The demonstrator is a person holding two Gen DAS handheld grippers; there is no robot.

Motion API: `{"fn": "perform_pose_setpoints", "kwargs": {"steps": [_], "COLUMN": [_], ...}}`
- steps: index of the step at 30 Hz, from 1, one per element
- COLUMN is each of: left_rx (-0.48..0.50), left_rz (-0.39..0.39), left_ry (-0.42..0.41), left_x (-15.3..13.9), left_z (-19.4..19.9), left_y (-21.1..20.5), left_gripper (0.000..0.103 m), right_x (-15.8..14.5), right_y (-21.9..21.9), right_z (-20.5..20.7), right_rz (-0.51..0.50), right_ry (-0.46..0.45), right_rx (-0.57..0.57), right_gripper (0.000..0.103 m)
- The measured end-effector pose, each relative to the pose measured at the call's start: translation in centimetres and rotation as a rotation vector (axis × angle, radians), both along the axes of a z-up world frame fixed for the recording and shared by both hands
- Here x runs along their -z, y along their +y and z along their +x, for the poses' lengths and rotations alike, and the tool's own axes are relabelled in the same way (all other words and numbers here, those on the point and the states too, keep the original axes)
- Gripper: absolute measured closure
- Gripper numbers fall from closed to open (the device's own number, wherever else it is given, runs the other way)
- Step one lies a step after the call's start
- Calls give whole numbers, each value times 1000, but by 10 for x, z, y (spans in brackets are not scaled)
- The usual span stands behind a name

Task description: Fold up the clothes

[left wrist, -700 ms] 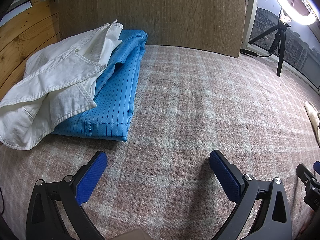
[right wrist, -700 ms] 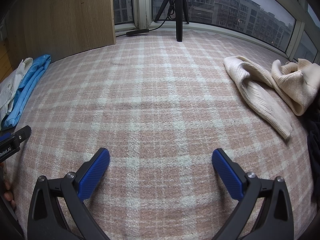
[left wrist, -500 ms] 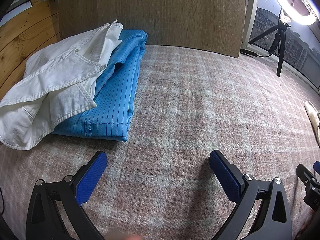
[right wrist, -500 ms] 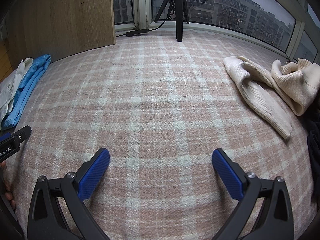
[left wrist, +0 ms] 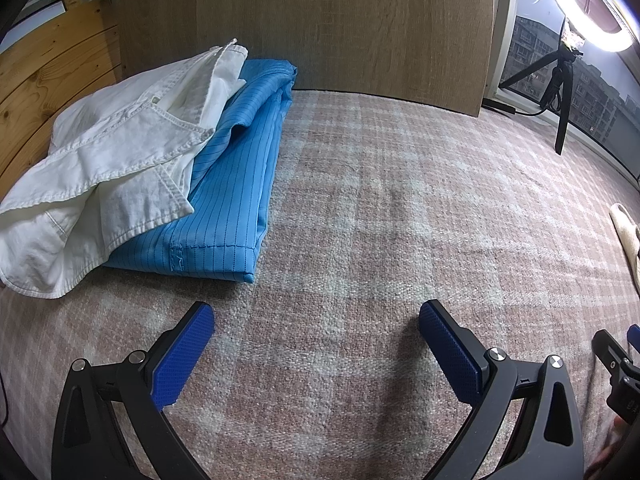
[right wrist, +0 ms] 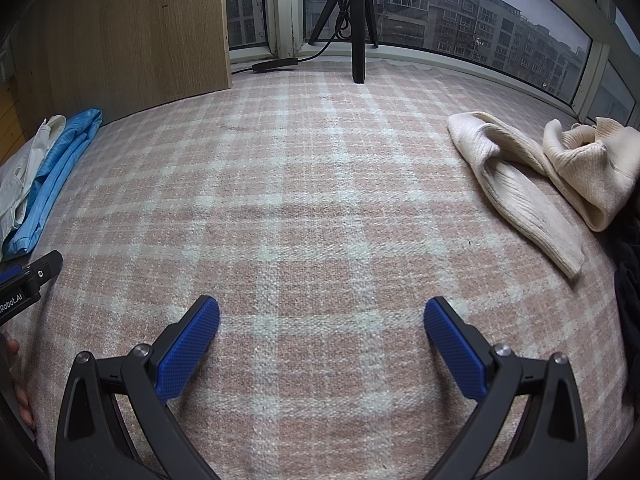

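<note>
My L gripper point(left wrist: 316, 320) and R gripper point(right wrist: 322, 316) both wide open, empty. Blue garment point(left wrist: 236, 184) and white shirt point(left wrist: 108, 152) stacked far left; cream sweater point(right wrist: 520, 184) crumpled far right, likely next grab.

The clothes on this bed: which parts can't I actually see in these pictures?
- Blue garment: left wrist view, its left part is covered by the white shirt.
- Cream sweater: right wrist view, cut off by the right edge.
- Dark fabric: right wrist view, only a sliver shows; unidentifiable.
</note>
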State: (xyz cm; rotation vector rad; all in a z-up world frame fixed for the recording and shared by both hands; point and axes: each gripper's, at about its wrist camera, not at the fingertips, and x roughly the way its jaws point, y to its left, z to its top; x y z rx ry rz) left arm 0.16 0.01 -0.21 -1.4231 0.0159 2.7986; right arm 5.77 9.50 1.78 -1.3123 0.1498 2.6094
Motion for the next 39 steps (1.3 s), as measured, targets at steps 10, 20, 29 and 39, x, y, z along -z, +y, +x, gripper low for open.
{"fn": "perform_pose_setpoints", "kwargs": {"steps": [10,20,29,39], "left_rx": [84,268,428,739], "left_rz": [-30,-35,74,261], "left_ry": [-34,130,169,133], "left_x": [-9,-92,-161,-199], "left_z": [-1,17,27,26], "left_y": [2,-8,4,141], "left_gripper": [1,1,1,1], "right_x": [-4,-91,-182,-243], "right_y": [6,19,82,199], "right_z": [-34,-37,44,139], "right_rz": [-19,-32,27,84], "right_ry": [-51,58,220,312], "right_rx": [12,88,275,465], "right_gripper": [0,0,0,0]}}
